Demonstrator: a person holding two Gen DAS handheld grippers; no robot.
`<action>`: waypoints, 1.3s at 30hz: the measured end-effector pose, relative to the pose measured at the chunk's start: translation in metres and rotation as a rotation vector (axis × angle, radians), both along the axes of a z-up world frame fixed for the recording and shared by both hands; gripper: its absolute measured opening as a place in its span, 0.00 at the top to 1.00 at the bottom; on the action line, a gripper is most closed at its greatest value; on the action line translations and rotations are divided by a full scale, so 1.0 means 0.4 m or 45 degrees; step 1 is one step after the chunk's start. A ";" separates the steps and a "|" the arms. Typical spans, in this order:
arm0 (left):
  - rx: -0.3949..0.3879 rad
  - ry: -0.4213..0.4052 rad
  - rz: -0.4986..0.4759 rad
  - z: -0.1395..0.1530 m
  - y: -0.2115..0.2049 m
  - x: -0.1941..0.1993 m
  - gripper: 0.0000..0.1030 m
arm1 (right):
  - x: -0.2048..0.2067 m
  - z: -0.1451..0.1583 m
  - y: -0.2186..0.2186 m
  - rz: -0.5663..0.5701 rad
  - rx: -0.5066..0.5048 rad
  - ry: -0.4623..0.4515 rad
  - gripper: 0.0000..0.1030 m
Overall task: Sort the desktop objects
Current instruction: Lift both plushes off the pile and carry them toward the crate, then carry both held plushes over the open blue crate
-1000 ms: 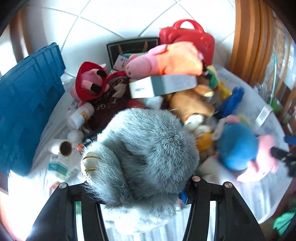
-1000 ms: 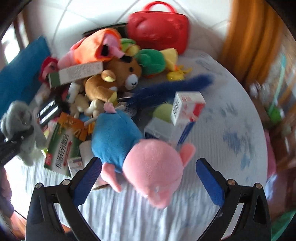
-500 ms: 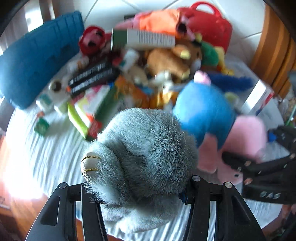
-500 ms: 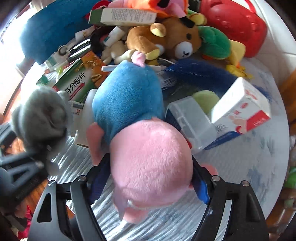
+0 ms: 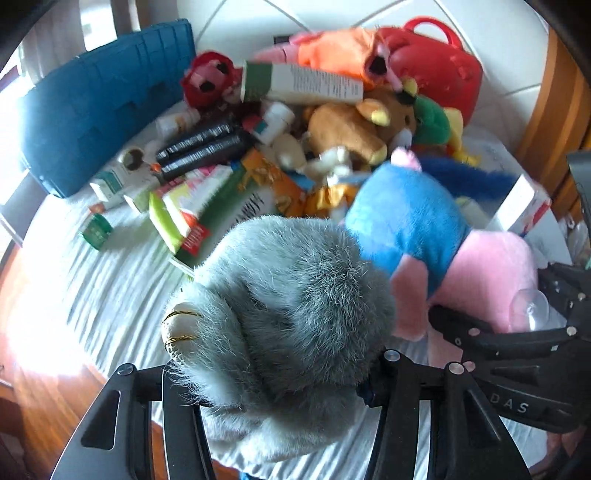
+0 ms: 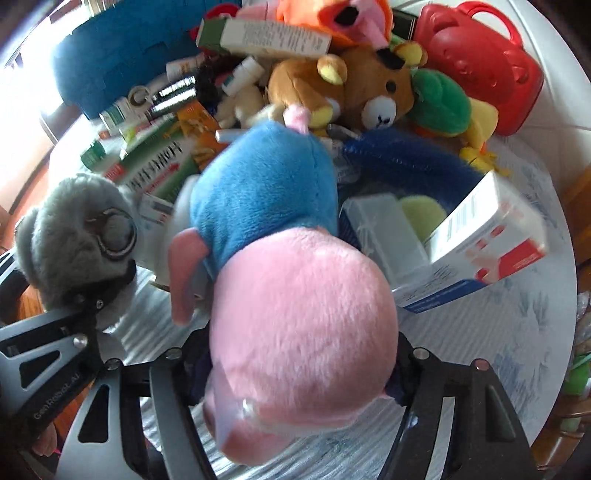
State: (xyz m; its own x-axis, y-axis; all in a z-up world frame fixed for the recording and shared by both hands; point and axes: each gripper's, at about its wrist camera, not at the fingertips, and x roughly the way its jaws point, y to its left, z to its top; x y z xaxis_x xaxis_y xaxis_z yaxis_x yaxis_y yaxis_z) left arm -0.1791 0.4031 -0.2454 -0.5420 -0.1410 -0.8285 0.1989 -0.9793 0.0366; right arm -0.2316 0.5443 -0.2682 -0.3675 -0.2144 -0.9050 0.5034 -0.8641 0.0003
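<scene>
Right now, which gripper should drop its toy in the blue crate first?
Probably the left gripper. Its grey plush sits on the same side as the blue crate, while the right gripper, holding the pink and blue plush, is farther across the pile.

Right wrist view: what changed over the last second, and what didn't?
The right gripper, open a second ago, closed its jaws on the pink and blue plush. The left gripper stayed clamped on the grey plush, now alongside it. The toy and box pile stayed put.

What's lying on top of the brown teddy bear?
A long green and white box lies across the brown teddy bear, under an orange plush toy. The bear's lower body is hidden.
</scene>
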 end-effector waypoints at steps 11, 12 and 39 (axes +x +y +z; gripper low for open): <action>-0.051 0.213 0.068 0.184 -0.045 0.071 0.49 | 0.056 0.180 -0.056 0.038 -0.097 0.233 0.33; -0.055 0.232 0.074 0.201 -0.052 0.077 0.49 | 0.061 0.201 -0.064 0.043 -0.108 0.257 0.33; -0.212 0.607 0.159 0.520 -0.690 0.223 0.49 | 0.237 0.593 -0.731 0.117 -0.306 0.726 0.33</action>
State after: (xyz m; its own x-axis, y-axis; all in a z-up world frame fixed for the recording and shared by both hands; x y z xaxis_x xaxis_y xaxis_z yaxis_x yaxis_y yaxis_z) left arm -0.0898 0.1272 -0.0373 -0.8243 -0.3378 -0.4543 0.3467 -0.9356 0.0666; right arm -0.1369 0.2520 -0.0311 -0.7488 -0.4411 -0.4947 0.5538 -0.8264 -0.1015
